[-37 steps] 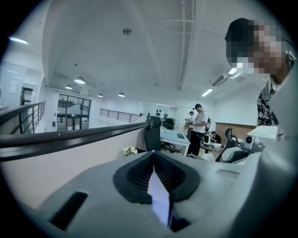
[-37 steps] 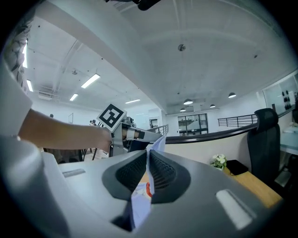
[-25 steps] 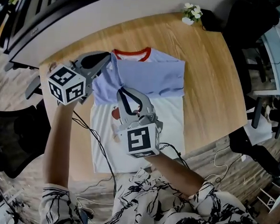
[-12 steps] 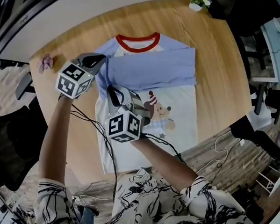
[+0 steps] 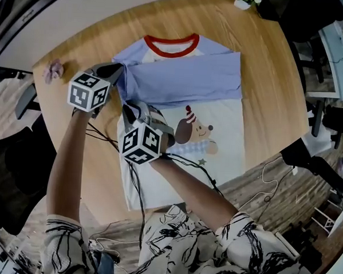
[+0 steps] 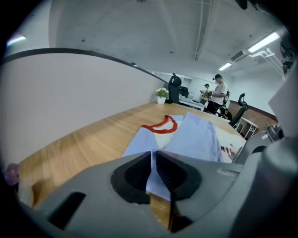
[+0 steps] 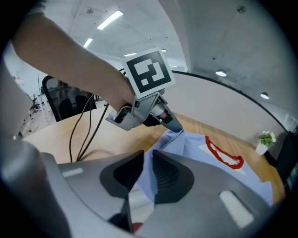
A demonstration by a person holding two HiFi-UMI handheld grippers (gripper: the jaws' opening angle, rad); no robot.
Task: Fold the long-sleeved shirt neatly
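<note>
The long-sleeved shirt point(image 5: 185, 85), white with blue sleeves, a red collar and a cartoon print, lies flat on the wooden table point(image 5: 267, 58). Its blue sleeves are folded across the chest. My left gripper point(image 5: 120, 73) is low at the shirt's left shoulder, shut on a thin fold of blue sleeve fabric point(image 6: 156, 179). Just below it, my right gripper point(image 5: 133, 108) has blue fabric point(image 7: 146, 179) between its pads, and its jaws are opening. The right gripper view shows the left gripper point(image 7: 174, 124) pinching the cloth's raised corner.
A small pink object point(image 5: 53, 71) lies near the table's left edge and a potted plant point(image 5: 244, 1) at the far edge. Cables point(image 5: 132, 183) trail from the grippers over the shirt's lower left. Office chairs point(image 5: 333, 122) stand to the right.
Both grippers have come down and to the left, onto the shirt's left edge, with blue sleeve fabric in them. The sleeve now lies flatter across the chest.
</note>
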